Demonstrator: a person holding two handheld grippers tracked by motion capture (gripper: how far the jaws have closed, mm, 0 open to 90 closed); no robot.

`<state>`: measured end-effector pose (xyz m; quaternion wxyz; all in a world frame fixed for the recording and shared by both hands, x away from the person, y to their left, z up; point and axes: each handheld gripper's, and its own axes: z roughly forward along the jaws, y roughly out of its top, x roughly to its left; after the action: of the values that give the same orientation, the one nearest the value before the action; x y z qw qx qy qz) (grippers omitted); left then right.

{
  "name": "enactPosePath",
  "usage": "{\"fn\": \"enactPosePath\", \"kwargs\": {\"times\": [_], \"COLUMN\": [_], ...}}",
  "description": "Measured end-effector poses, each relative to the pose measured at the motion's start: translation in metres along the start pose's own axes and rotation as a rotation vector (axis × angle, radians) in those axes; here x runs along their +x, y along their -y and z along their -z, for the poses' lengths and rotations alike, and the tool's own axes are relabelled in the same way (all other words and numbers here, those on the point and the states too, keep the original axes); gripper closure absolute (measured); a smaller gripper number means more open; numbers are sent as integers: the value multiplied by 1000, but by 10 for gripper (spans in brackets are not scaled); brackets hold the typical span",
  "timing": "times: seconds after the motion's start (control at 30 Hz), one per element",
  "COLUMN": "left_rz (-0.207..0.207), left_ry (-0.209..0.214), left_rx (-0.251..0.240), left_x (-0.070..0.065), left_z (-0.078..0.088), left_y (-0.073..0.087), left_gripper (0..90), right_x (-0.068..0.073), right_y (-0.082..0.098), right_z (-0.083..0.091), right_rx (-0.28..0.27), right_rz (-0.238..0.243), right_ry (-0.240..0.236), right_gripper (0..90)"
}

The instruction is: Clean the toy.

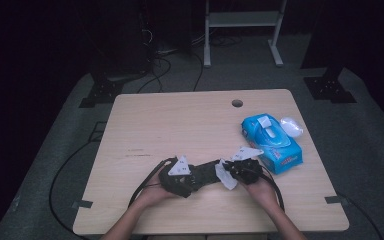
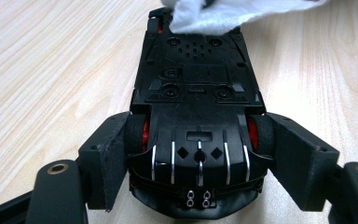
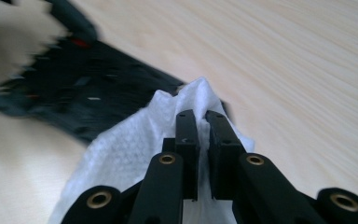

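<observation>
A: What do the left tongs have?

B: A black toy car, turned belly-up. In the left gripper view the two jaws press on its sides at the red-hubbed wheels, so they are grasping it by one end, with the underside facing the camera.

A: And where does that sit on the worktop?

B: In the high view the toy car lies towards six o'clock, near the person's edge, with the left tongs at its nine o'clock end and the right tongs at its three o'clock end.

A: The right tongs, what state?

B: Clenched on a white wipe. The right gripper view shows the jaws nearly together with the wipe bunched between and around them, and the car's dark body blurred at ten o'clock.

A: Is the wipe on the car?

B: Yes, the wipe drapes over the car's far end at twelve o'clock in the left gripper view.

A: Anything else about?

B: A blue pack of wipes at two o'clock from the right hand, lid flipped up.
</observation>
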<state>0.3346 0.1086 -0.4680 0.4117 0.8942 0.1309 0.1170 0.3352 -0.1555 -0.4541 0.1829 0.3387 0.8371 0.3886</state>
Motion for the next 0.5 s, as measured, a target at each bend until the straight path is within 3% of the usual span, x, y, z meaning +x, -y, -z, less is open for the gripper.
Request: {"fn": "enactPosePath", "kwargs": {"times": [0.07,0.1,0.17,0.23,0.33,0.4,0.5], "left_rz": [-1,-6,-2,0,-1,-4,-8], "left_ry": [0,0,1,2,-3,-5,-4], "left_rx": [1,2,1,7,13,15,6], "left_x": [0,0,0,0,-1,-2,-1], "left_z": [0,0,0,-1,-1,-1,-1], "left_y": [0,0,0,0,1,1,0], "left_gripper": [263,263,263,263,263,263,263], "right_x": [-5,-3,6,24,39,34,17], "right_y": [1,-1,-5,-11,-15,-14,-7], "right_z": [-2,-3,-4,-8,-10,-10,-5], "right_rx": [-10,-13,-25,-32,-38,-34,-32], "right_rz": [-51,-52,-30,32,83,69,4], "right_ry": [1,-2,-50,-99,-119,-111,-61], "right_gripper": [836,836,836,836,836,835,836]}}
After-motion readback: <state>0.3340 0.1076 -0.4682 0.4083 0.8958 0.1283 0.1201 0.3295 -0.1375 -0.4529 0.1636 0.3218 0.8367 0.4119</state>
